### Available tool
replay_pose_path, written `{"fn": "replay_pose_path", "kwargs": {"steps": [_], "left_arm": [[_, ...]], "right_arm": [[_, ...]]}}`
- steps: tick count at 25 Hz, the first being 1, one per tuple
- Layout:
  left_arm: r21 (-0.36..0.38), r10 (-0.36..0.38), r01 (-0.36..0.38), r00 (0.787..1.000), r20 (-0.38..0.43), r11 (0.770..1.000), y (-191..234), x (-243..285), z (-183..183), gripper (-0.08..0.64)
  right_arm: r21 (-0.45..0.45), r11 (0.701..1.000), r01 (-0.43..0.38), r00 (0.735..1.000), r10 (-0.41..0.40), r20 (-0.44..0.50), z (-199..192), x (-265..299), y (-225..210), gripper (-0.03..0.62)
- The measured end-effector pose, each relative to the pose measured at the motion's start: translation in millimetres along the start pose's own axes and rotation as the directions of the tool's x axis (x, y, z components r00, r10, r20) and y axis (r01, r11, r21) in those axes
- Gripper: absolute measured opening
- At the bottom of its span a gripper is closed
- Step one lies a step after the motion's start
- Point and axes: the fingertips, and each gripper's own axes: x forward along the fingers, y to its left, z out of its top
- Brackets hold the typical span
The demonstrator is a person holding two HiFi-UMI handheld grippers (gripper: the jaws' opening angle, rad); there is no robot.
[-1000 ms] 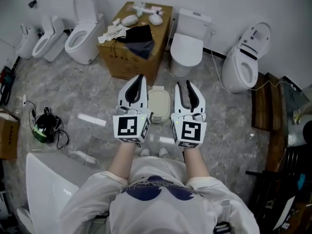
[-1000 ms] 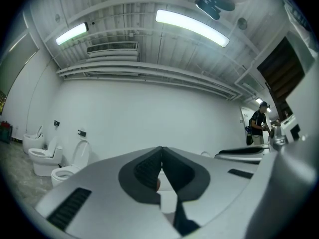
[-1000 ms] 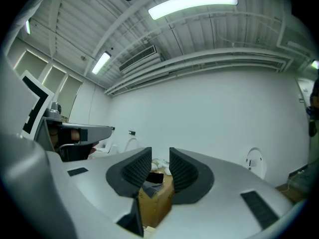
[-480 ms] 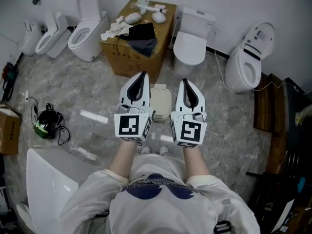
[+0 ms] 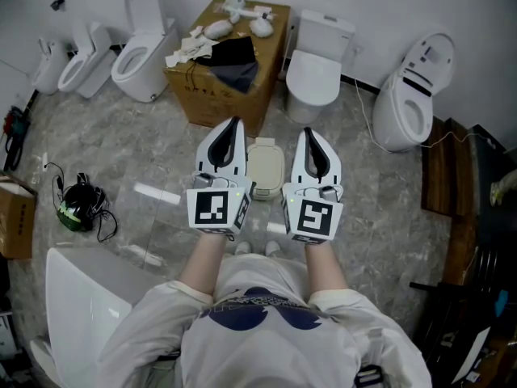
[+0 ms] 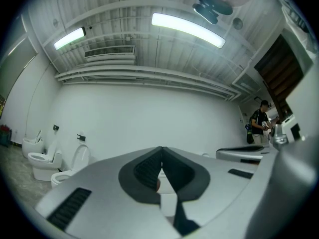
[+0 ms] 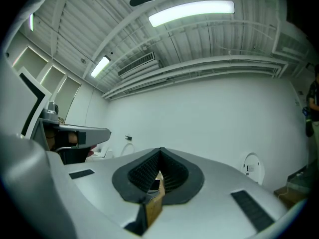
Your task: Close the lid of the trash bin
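Observation:
A small beige trash bin [image 5: 264,170] stands on the marble floor in front of the person's feet, its lid lying flat on top. My left gripper [image 5: 235,123] hangs just left of the bin and my right gripper [image 5: 308,132] just right of it, both well above it and touching nothing. Each has its jaws pressed together with nothing between them. In the left gripper view the left gripper [image 6: 161,149] points at a white wall; the right gripper [image 7: 160,150] does the same in the right gripper view. The bin shows in neither gripper view.
A cardboard box [image 5: 227,65] with cloth and small items on it stands behind the bin. White toilets [image 5: 317,69] line the wall on both sides. Cables and a headset [image 5: 77,209] lie at left, a white fixture [image 5: 85,297] at lower left, dark wooden pieces [image 5: 444,176] at right.
The right gripper's jaws, apart a second ago, have come together. Both hands have stayed beside the bin; the left gripper stays shut.

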Motion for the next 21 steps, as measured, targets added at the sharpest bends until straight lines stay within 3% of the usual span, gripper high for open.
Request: {"fn": "replay_pose_path", "kwargs": {"steps": [8,21], "left_arm": [[0.012,0.005,-0.005,1.000,0.012,1.000,2.0,-3.8,5.1,0.000],[0.011,0.020,-0.020,1.000,0.016,1.000,12.1,-5.2,4.9,0.000]], "right_arm": [[-0.001,0.999,-0.036,0.996,0.036,0.087,10.5,1.0,9.7,0.006],[-0.027,0.998,-0.053,0.994,0.055,0.091,13.7,4.6,17.0,0.006]]}}
